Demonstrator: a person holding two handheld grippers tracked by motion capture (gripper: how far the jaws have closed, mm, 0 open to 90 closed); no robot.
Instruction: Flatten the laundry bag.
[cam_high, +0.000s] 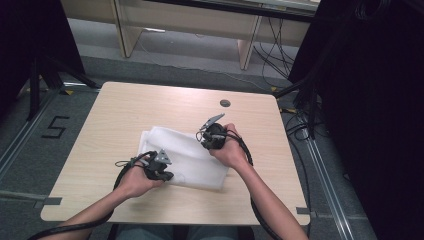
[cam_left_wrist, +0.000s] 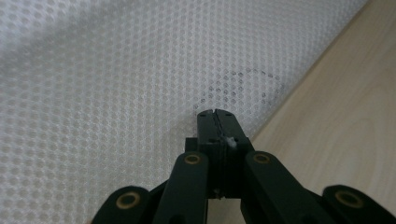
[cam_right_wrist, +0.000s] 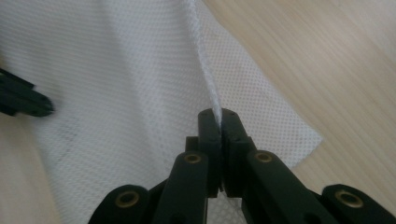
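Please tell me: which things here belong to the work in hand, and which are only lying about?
In the work:
white mesh cloth
left gripper, shut on the cloth
right gripper, pinching a raised fold of it

Only about:
wooden table
round dark cap in the tabletop

Grey floor (cam_high: 165, 62), black curtains (cam_high: 380, 100)

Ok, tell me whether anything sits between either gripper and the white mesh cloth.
Nothing visible does. The right gripper is shut on a raised fold of the white mesh cloth, and the left gripper is shut at the cloth's edge, where a wisp of it shows between the jaws. The table around the cloth is bare wood.
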